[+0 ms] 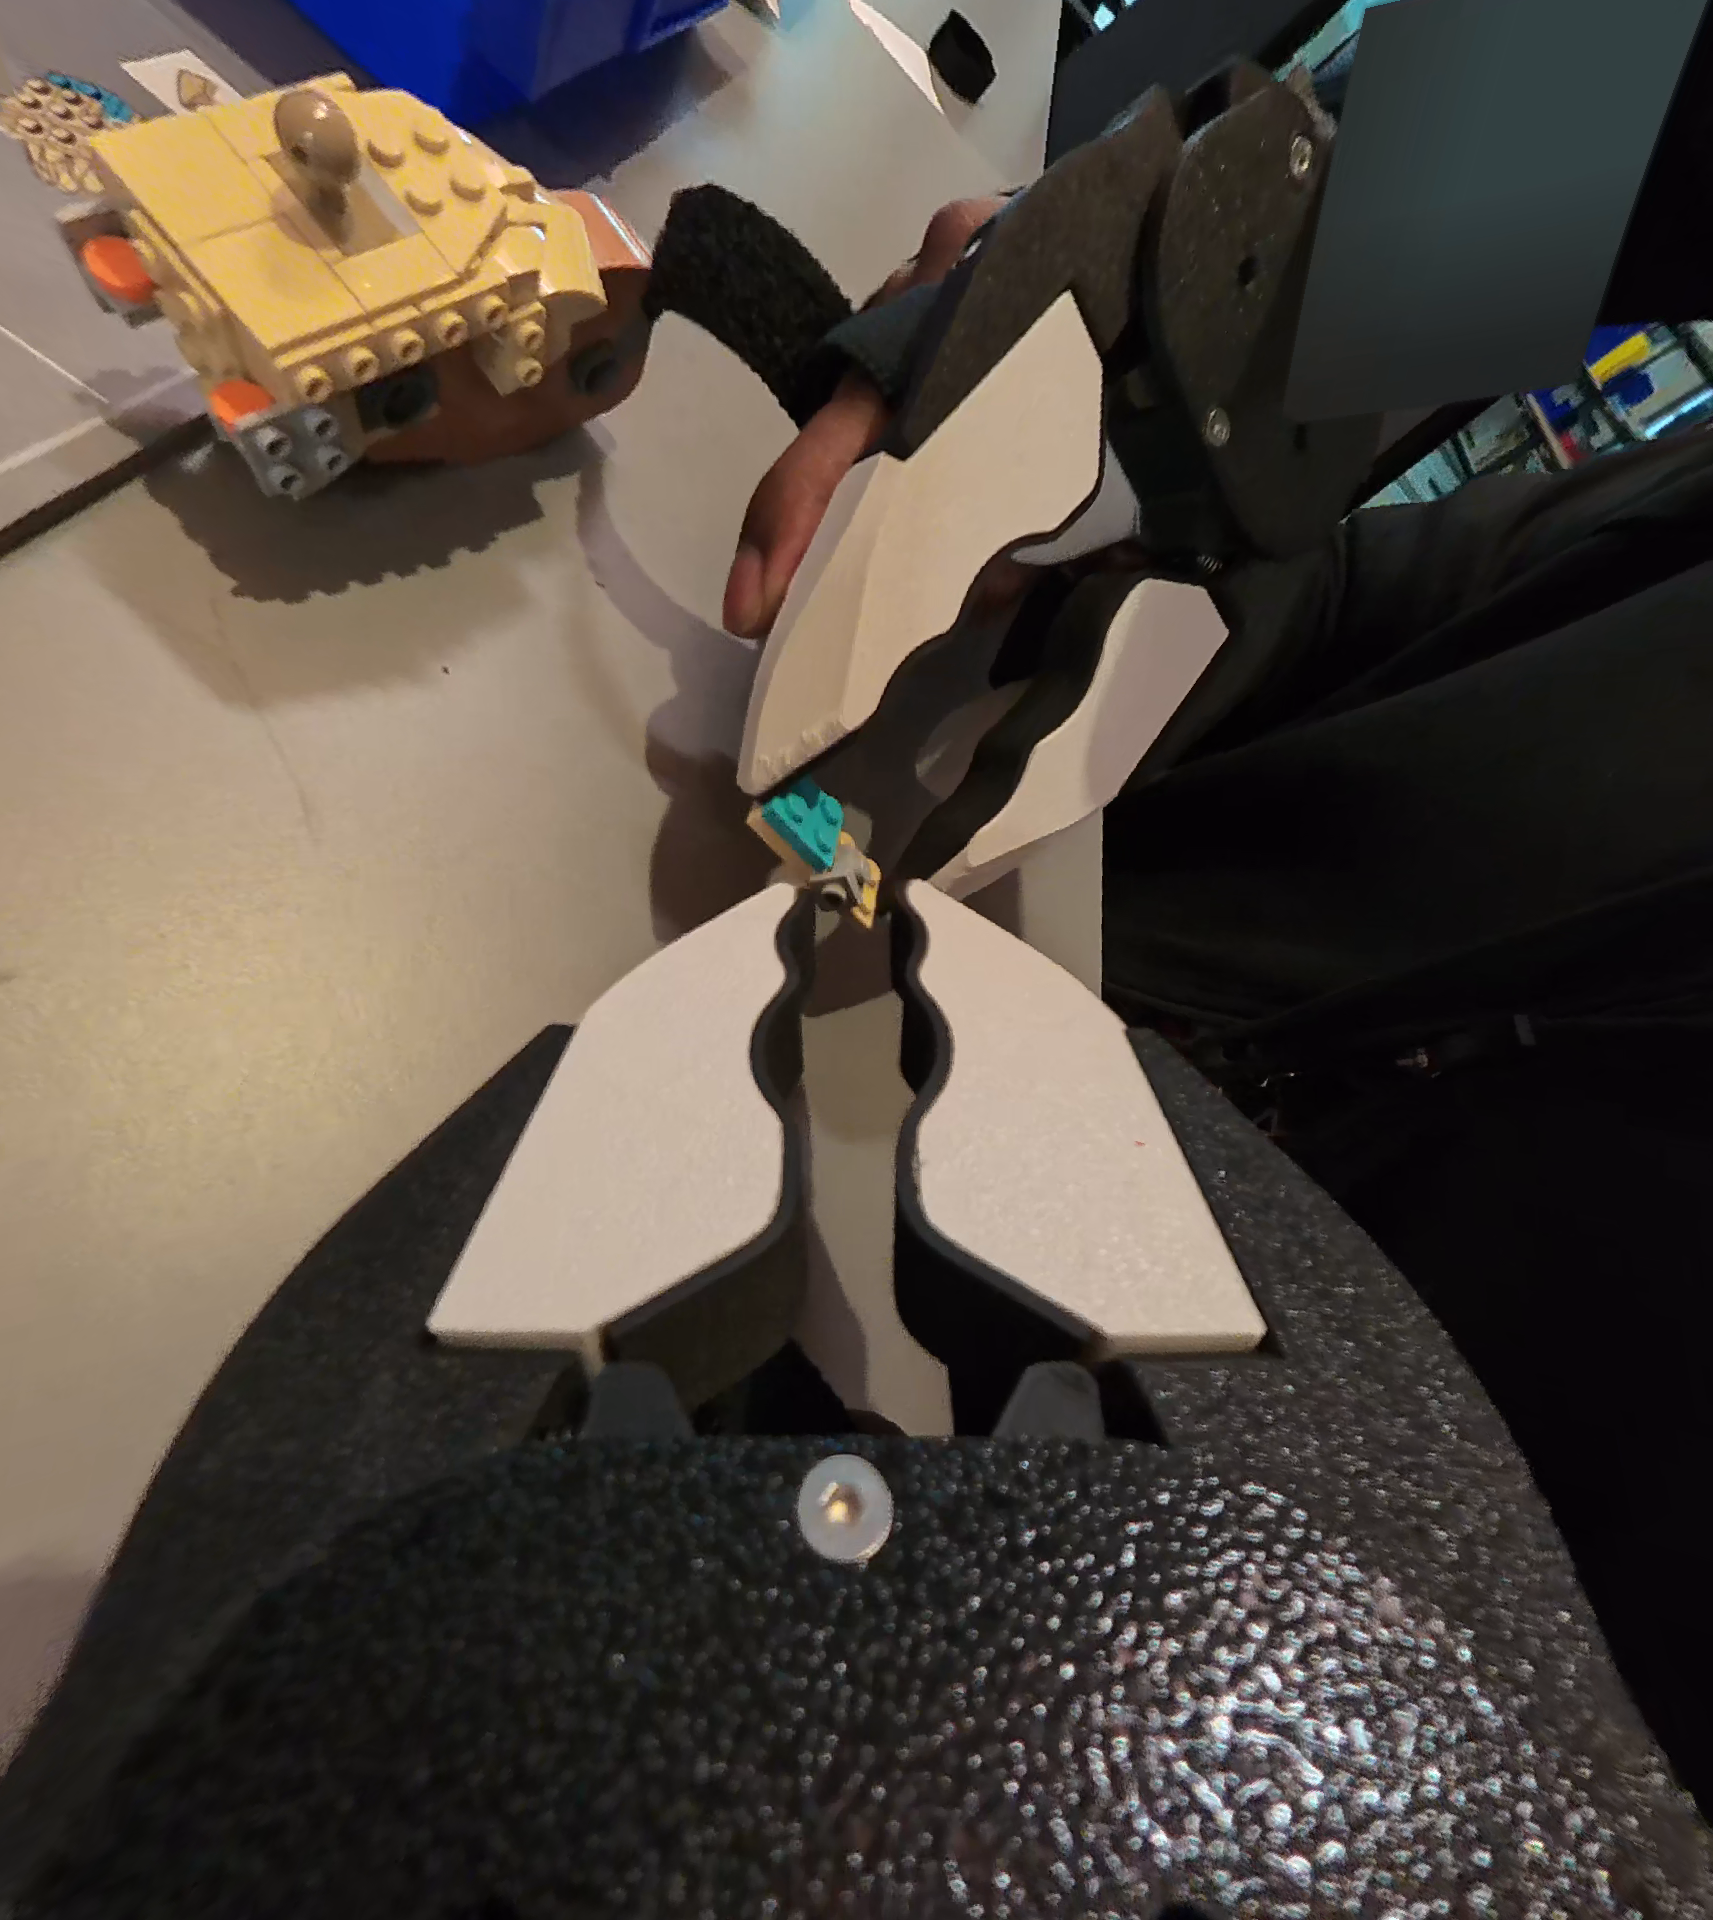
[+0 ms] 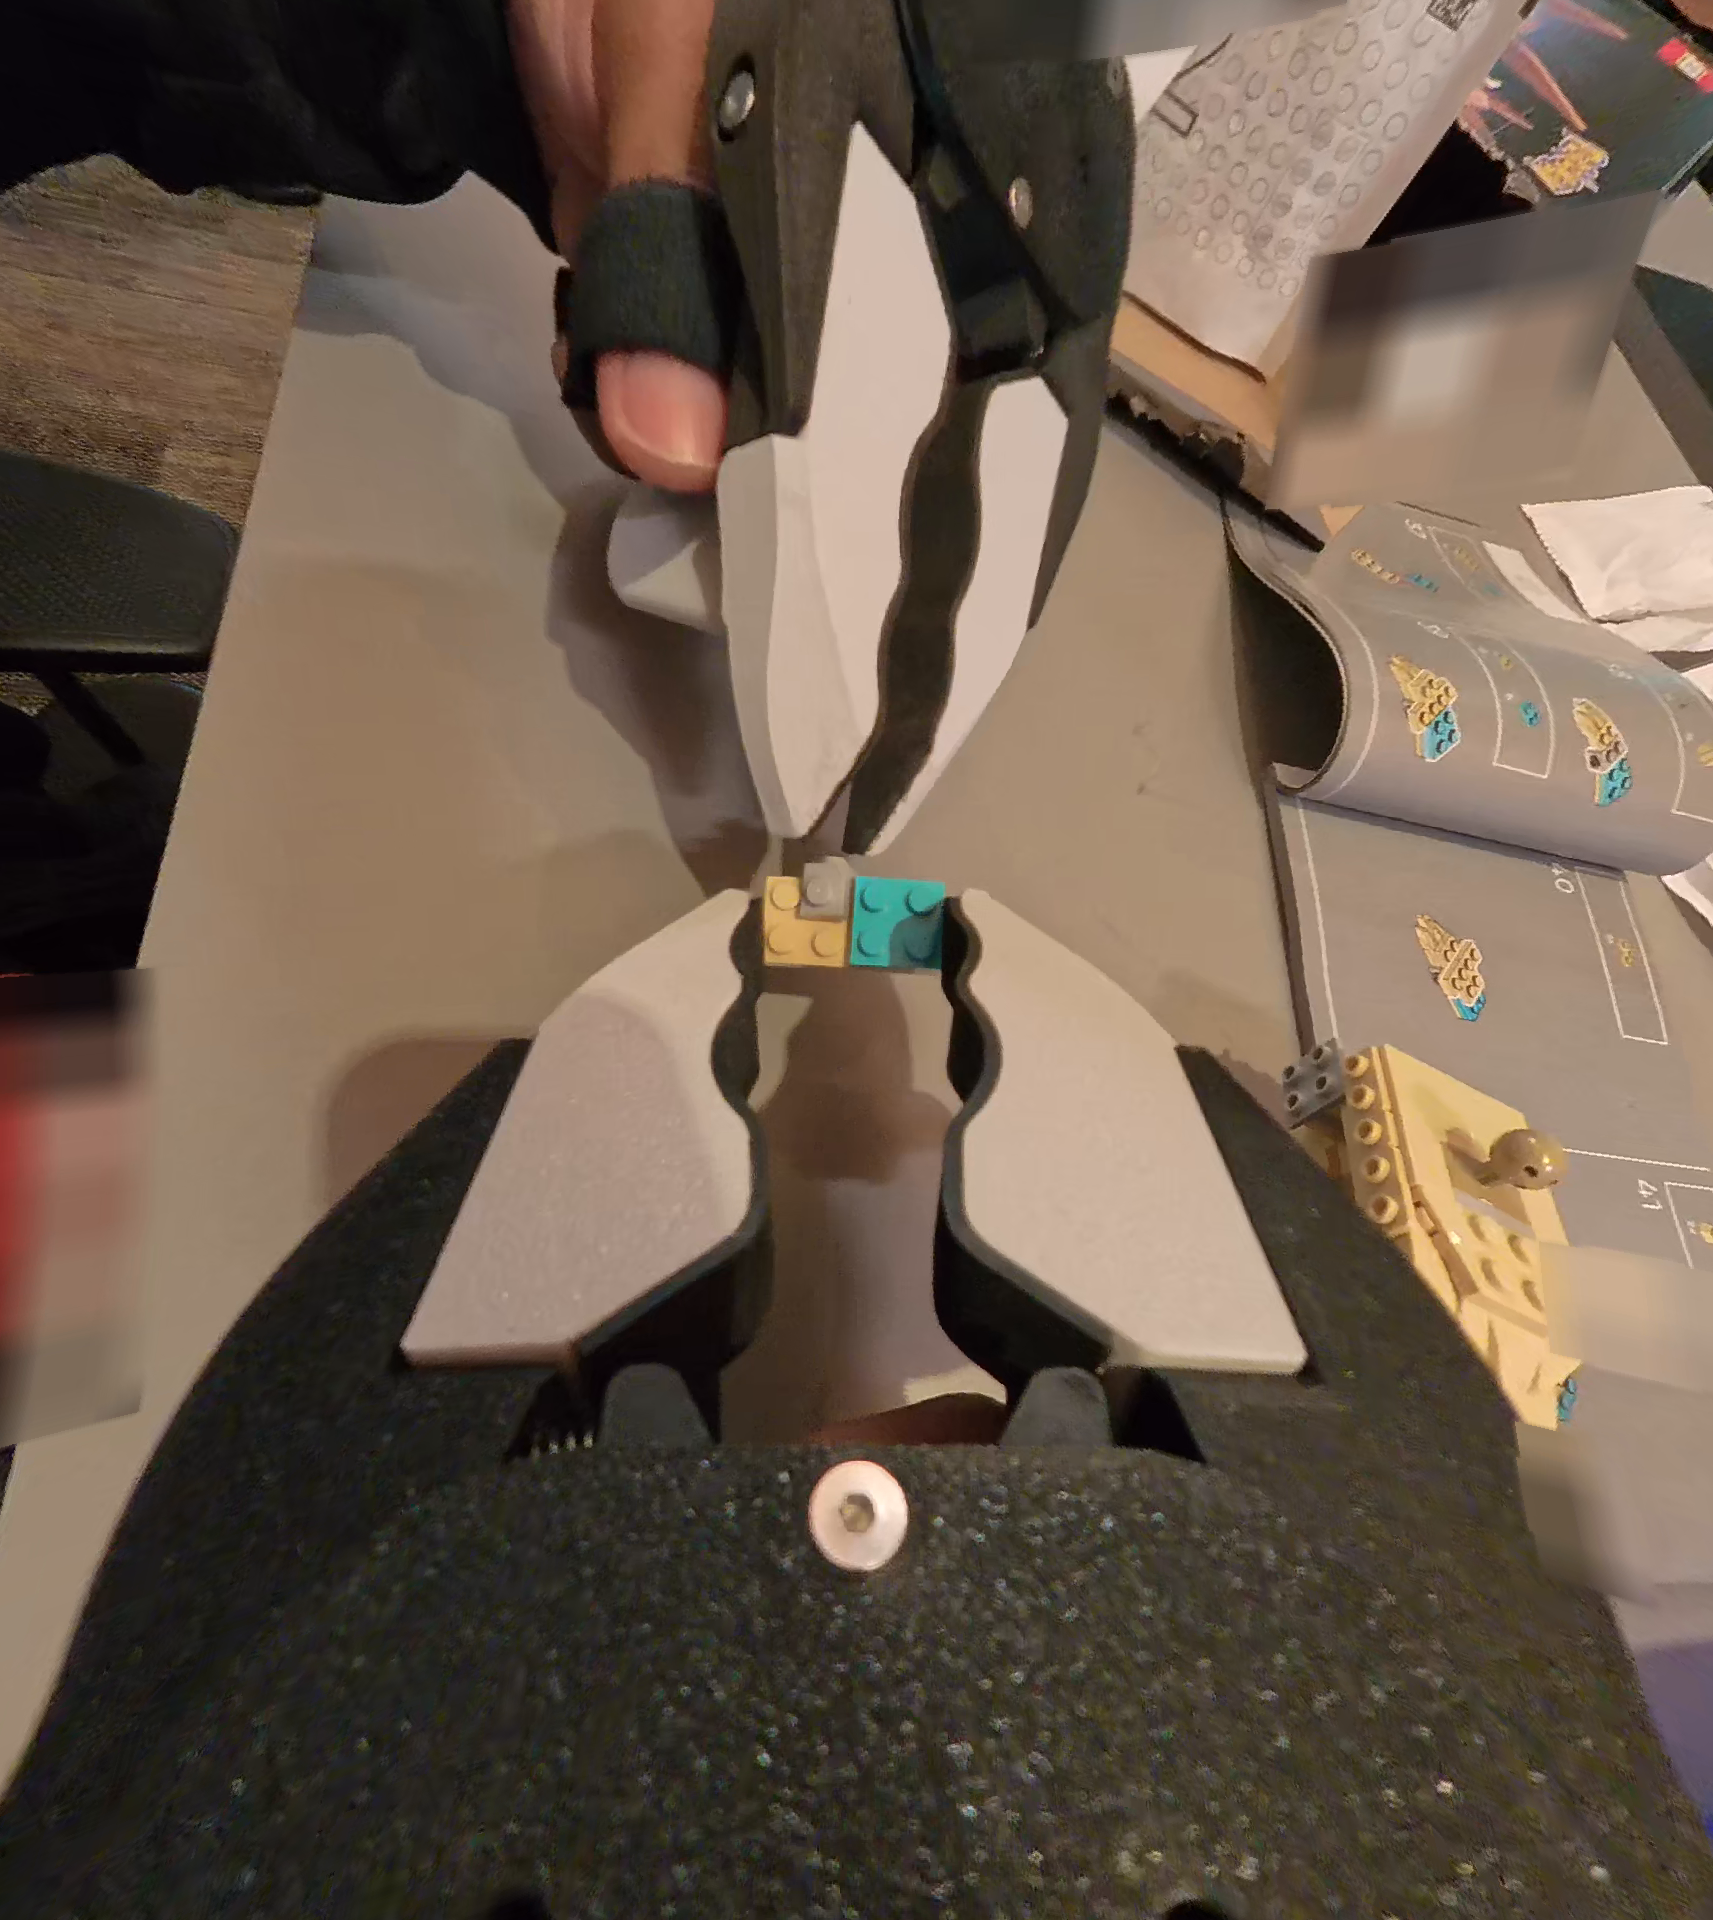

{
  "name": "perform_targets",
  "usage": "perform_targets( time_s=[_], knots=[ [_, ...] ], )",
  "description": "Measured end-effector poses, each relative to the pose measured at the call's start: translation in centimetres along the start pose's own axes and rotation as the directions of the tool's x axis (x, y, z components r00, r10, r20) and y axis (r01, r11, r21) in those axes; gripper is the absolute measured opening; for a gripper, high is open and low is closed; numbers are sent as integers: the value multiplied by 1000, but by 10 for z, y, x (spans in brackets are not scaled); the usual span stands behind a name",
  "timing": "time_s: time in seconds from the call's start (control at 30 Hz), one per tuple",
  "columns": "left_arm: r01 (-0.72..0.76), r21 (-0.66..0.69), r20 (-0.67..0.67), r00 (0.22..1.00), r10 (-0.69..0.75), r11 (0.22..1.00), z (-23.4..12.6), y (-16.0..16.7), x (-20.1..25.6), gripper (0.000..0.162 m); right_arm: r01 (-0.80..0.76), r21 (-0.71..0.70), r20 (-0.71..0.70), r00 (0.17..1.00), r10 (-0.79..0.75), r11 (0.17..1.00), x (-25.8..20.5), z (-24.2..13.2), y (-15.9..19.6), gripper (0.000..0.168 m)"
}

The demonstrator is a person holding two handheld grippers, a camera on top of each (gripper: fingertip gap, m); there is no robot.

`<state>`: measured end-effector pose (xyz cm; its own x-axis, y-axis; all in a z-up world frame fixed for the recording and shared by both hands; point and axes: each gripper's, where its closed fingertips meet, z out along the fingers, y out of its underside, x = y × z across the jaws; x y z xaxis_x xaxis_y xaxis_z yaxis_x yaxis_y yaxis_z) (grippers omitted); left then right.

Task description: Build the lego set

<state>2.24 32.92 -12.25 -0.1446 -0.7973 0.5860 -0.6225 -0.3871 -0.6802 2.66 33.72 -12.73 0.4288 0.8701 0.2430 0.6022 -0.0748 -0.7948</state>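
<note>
**Desk:** What step is this?

**Photographer:** A small sub-build, held above the grey table [image 2: 478, 831]. At centre frame in the right wrist view, the right gripper [image 2: 847, 925] is clenched on a two-plate sub-assembly [image 2: 862, 951], a tan plate [image 2: 798, 932] joined to a teal plate [image 2: 899, 920]. The left gripper [image 2: 821, 831] comes down from the top of the frame, its fingers narrowed onto a small grey piece [image 2: 824, 890]. That piece sits on the seam side of the tan plate.

**Desk:** Is the piece seated?

**Photographer:** It looks set on the studs, but I cannot tell if it is pressed fully home. In the left wrist view it appears slightly tilted, just above centre.

**Desk:** And the rest of the set?

**Photographer:** The tan vehicle model [image 1: 332, 281] rests on the table at upper left of the left wrist view, well apart from both tools. An open instruction booklet [image 2: 1517, 727] lies at the right edge of the right wrist view.

**Desk:** What does the next move call for?

**Photographer:** By my reading, a straight press along the studs while the right tool holds firm. Then the left fingers should ease off without twisting the piece loose.
</note>
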Motion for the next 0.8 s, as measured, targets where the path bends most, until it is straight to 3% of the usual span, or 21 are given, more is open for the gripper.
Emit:
perform_targets(
  time_s=[0.13,0.3,0.5,0.8],
  knots=[
    [70,58,38,997,-72,996,1,-1,-3,19,6,2,-25,1000,-6,1000,2,1,-1,32],
    [188,230,73,975,-210,955,-6,-7,-6,20,-25,16,-61,998,26,1000,8,0,-3,32],
    [367,437,-28,918,-396,821,-11,-13,-7,20,-67,39,-148,986,73,997,20,-3,-6,32],
    [384,472,-38,908,-417,793,-5,-19,-6,22,-65,51,-236,969,75,997,27,-4,-10,32]
  ],
)
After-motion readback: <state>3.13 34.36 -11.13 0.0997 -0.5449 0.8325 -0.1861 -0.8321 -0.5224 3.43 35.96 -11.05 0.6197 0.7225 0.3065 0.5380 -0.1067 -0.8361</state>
